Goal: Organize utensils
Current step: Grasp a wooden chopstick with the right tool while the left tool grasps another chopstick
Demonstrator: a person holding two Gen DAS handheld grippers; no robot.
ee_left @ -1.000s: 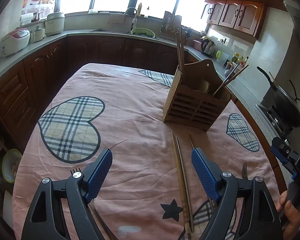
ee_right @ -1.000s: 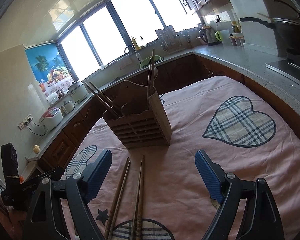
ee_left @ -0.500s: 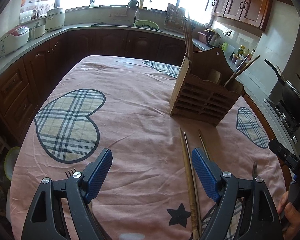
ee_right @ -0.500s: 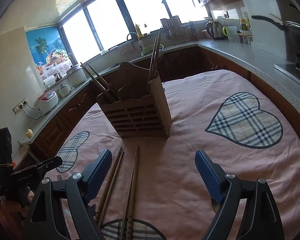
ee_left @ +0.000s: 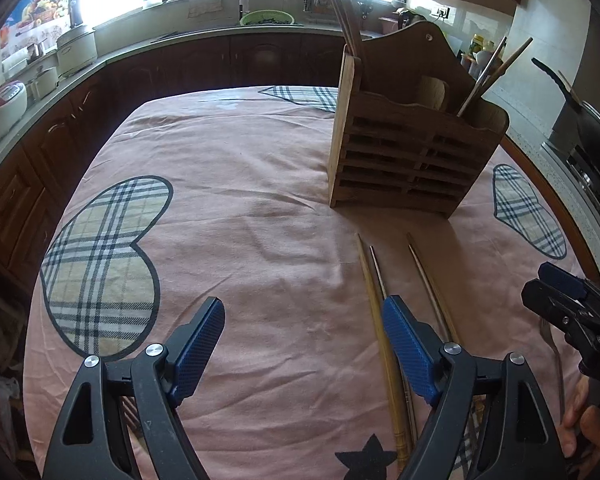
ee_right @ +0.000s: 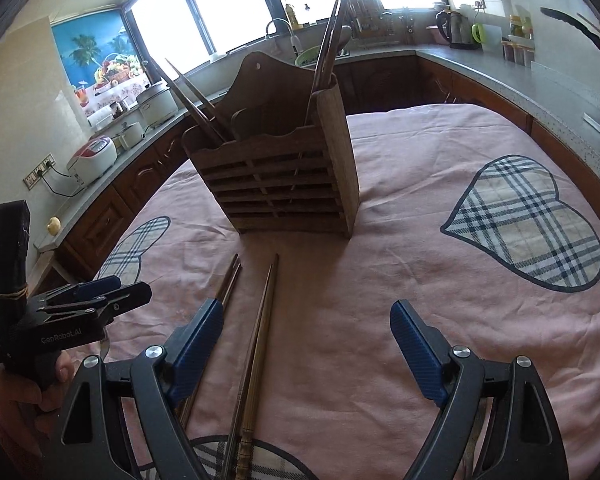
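Right wrist view: chopsticks (ee_right: 256, 344) lie between the right gripper's (ee_right: 306, 330) spread jaws.

One wooden utensil holder (ee_left: 412, 156) stands on the far part of the pink cloth (ee_left: 260, 240). Four loose chopsticks (ee_right: 256, 344) lie on the cloth near it, in two pairs. One fork (ee_left: 552, 344) lies at the right. In the holder, two chopsticks lean out of its left end (ee_right: 188, 92) and at least three sticks rise from its right end (ee_right: 332, 28) (too bunched to count surely). Three plaid hearts (ee_left: 104, 264) show on the cloth.
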